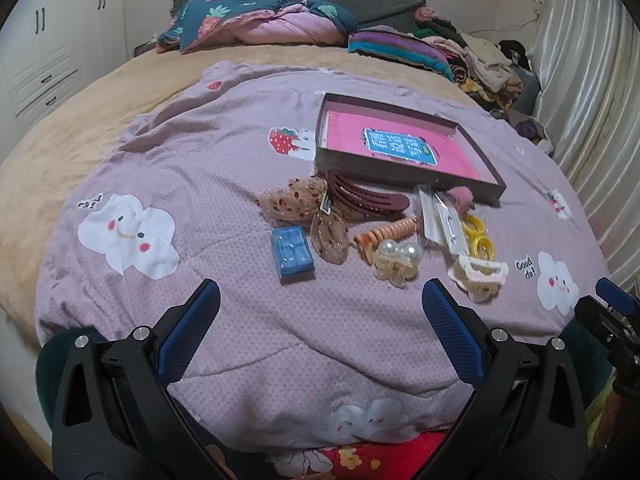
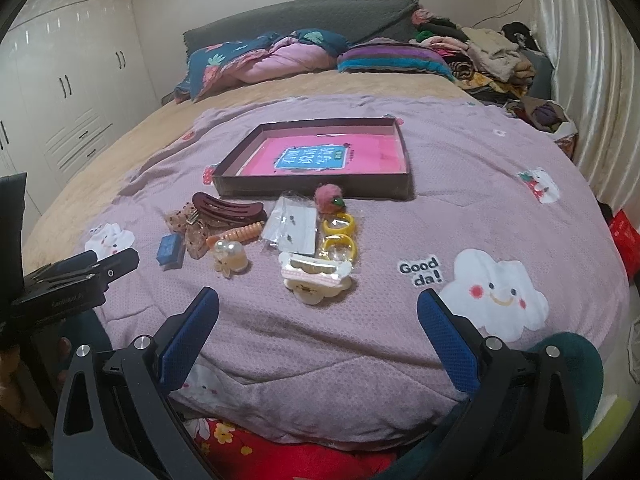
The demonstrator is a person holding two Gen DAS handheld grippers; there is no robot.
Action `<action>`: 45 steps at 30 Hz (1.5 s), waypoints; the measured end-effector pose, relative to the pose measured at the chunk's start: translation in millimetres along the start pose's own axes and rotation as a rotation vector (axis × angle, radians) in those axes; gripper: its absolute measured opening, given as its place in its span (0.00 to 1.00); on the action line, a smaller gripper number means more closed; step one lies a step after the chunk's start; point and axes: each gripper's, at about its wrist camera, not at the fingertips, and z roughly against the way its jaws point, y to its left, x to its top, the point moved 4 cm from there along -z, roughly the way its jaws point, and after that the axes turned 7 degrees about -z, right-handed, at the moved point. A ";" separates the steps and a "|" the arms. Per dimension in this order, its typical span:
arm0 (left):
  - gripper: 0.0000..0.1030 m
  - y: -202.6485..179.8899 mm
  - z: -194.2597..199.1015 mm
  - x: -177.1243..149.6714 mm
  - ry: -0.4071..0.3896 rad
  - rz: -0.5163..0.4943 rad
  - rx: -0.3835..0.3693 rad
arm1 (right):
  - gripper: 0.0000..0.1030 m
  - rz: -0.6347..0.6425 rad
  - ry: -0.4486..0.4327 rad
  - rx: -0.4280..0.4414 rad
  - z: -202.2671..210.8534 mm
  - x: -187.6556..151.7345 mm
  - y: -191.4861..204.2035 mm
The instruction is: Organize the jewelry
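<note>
A shallow brown box with a pink floor (image 1: 400, 160) (image 2: 316, 160) lies on the lilac blanket. In front of it lie hair accessories: a maroon claw clip (image 1: 366, 196) (image 2: 228, 208), a small blue box (image 1: 292, 254) (image 2: 171, 251), an orange spiral tie (image 1: 386, 236), a pearl clip (image 1: 398, 260) (image 2: 230, 258), yellow rings (image 1: 478, 236) (image 2: 340, 236), a cream clip (image 1: 478, 274) (image 2: 314, 276), a packet of earrings (image 2: 290, 226). My left gripper (image 1: 320, 300) is open and empty, short of the blue box. My right gripper (image 2: 318, 304) is open and empty, just short of the cream clip.
The lilac blanket (image 1: 200, 184) covers a tan bed. Pillows and quilts (image 1: 256, 20) lie at the head, a pile of clothes (image 2: 492, 60) at the far right by the curtain. White wardrobes (image 2: 60, 80) stand at left. The left gripper's body (image 2: 76, 276) shows at left.
</note>
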 end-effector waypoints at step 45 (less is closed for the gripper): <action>0.53 20.3 -149.1 48.4 0.175 -0.142 -0.094 | 0.72 -0.042 0.212 0.055 -168.3 79.2 -21.7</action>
